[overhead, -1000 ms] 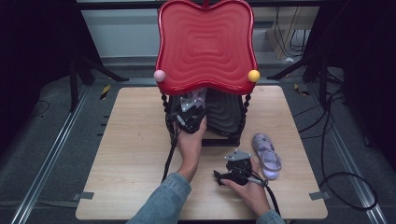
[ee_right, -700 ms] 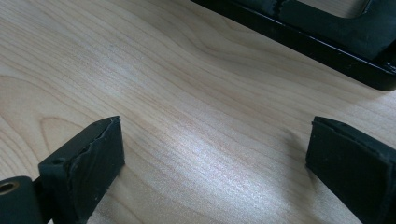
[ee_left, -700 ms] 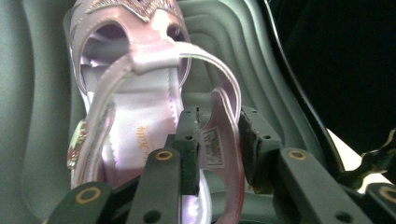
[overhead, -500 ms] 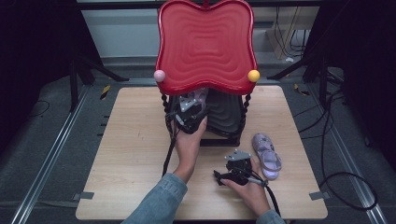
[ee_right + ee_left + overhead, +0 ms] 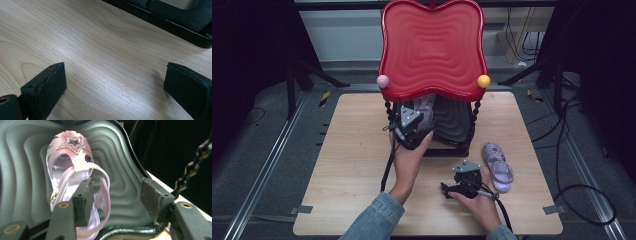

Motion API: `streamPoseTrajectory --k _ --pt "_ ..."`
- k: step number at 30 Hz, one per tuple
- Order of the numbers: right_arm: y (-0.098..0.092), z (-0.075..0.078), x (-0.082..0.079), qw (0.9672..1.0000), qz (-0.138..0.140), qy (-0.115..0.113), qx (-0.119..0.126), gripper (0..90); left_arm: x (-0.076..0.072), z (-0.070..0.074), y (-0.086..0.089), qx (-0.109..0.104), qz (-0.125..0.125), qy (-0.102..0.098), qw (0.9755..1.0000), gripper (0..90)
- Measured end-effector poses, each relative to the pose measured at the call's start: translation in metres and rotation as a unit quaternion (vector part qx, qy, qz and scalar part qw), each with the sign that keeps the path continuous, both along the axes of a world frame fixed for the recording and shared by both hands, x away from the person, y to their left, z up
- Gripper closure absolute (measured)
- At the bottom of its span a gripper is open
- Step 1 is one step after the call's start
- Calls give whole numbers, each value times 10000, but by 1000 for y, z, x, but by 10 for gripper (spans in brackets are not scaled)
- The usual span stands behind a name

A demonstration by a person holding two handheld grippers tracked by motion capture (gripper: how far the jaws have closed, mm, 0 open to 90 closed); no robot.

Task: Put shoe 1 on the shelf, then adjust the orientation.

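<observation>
Sandal (image 5: 72,170), pale pink with a glittered star on the toe strap: in the left claw view it lies on the grey, rippled lower shelf (image 5: 122,182) of the rack, toe pointing away from the camera. Left claw (image 5: 116,200) stands just behind its heel. The jaws have just been opening and are now apart; the left pad overlaps the loose heel strap, while the right pad stands clear over bare shelf. Neither pad presses on the sandal. A beaded black post (image 5: 192,170) of the rack rises at the right edge, with pale surface beneath it.

Right claw view: right claw (image 5: 113,82) is held low over the wooden surface (image 5: 105,45), jaws wide apart with bare wood grain between them. The rack's black base (image 5: 175,22) crosses the upper right corner.

High view: a 2-tier rack with a red wavy top tray (image 5: 432,47) stands at the far middle of the surface (image 5: 347,160), a pink ball (image 5: 383,81) and a yellow ball (image 5: 483,81) at its front corners. The left claw (image 5: 417,120) reaches under the red tray at the shelf's left half, where the first sandal (image 5: 424,107) shows. A 2nd sandal (image 5: 498,161) lies on the surface just right of the rack's base. The right claw (image 5: 447,189) rests near the front edge, just left of that 2nd sandal.
</observation>
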State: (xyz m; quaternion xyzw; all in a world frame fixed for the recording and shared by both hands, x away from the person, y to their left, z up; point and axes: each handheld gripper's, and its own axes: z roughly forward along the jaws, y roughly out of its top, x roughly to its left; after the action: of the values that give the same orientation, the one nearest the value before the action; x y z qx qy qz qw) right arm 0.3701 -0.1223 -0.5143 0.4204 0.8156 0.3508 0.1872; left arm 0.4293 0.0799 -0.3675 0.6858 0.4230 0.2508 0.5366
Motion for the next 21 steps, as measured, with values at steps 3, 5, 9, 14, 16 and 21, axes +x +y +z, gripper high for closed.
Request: streamPoseTrajectory --k 3,5,9,14,16,21 --pt "0 0 0 10000 -1 1 0 45 -7 1 7 -23 -71 10 10000 384" --pt "0 0 0 10000 -3 3 1 45 -12 2 10 -21 -193 39 9998 356" --pt "1 0 0 10000 -38 6 12 47 -22 2 17 87 -432 200 9988 278" --pt "0 4 -3 10000 -56 59 -23 108 -40 -1 28 335 -595 229 9974 226" --pt "-1 13 -7 10000 -19 -36 -38 127 -47 -5 35 400 -619 266 9969 196" --pt "-6 32 -11 9998 -14 -177 -63 200 -59 -21 59 557 -611 417 9957 162"
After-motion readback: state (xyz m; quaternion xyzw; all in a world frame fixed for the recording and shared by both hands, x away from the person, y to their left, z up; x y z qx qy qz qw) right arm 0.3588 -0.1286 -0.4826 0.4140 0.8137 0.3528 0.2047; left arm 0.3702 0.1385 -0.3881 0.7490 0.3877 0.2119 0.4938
